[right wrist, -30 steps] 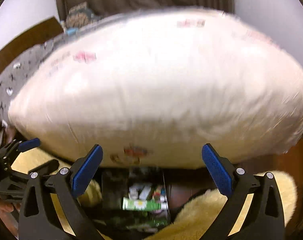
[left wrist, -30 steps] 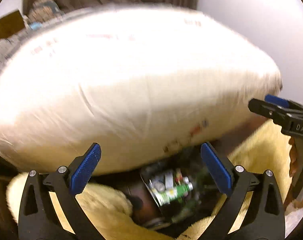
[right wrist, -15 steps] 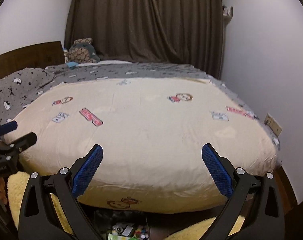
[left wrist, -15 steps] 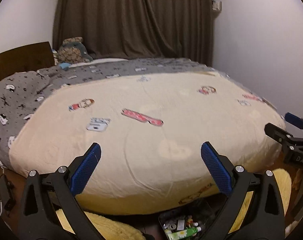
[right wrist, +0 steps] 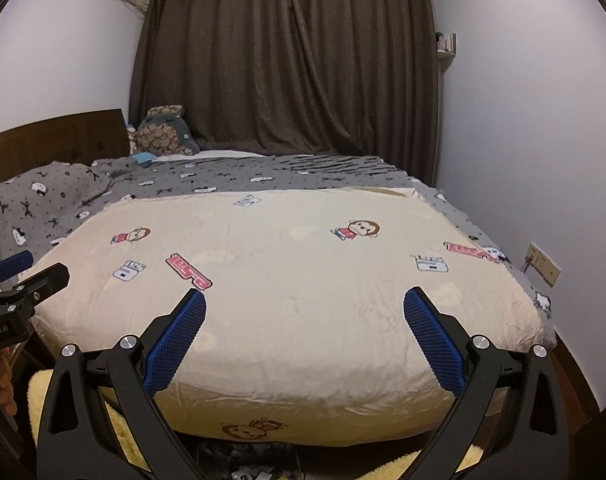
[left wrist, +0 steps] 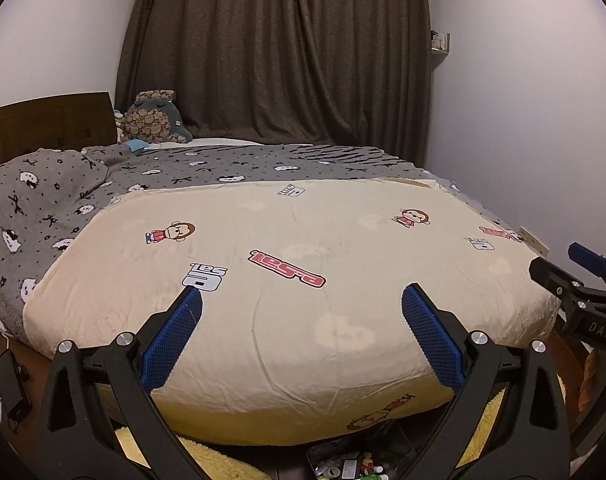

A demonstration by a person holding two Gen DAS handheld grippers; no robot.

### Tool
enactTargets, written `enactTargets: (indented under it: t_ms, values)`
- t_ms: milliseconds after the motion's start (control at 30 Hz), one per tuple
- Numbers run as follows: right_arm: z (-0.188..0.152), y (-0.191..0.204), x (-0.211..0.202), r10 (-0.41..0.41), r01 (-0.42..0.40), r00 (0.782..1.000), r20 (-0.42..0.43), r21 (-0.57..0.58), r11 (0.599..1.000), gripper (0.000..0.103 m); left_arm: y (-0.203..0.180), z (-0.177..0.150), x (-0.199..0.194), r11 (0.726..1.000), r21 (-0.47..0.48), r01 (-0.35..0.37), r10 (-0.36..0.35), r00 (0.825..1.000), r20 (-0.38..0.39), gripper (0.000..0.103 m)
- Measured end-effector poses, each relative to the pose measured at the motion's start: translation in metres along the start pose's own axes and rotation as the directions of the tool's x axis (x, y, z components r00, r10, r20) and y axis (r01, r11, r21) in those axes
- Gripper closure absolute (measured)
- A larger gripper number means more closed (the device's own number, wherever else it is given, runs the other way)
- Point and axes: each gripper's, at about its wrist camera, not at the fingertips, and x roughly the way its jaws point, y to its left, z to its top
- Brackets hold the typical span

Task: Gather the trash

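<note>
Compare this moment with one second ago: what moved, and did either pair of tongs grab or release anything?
Both cameras tilted up. The cream bedspread filled the views, blurred; now the whole bed, the curtain and the plush toy show. The clear tray of trash on the floor slid to the bottom edge. Nothing was grabbed or released: the left tongs and right tongs stayed open and empty.

We see the trash (left wrist: 349,467) only at the bottom edge of the left wrist view: a dark tray-like container (left wrist: 317,453) on the floor just below the foot of the bed, holding small mixed litter; white scraps, a pale roll, a green-and-white piece; in the right wrist view it is a dim, blurred patch (right wrist: 247,466).
</note>
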Motion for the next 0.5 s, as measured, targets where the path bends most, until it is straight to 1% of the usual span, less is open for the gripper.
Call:
enactTargets:
  t_ms: [200,500]
  values:
    - [0.0011,0.0004,0.0029,0.014,-0.014,1.000,-0.015,0.020,1.000,0.004,0.0018,0.0013,-0.0033,1.000,-0.005,0.006,-0.006,1.000,0.011,0.008]
    - [0.0011,0.0014,0.0027,0.012,-0.012,1.000,-0.013,0.021,1.000,0.003,0.0033,0.0023,-0.0045,1.000,-0.005,0.016,-0.016,1.000,0.019,0.008]
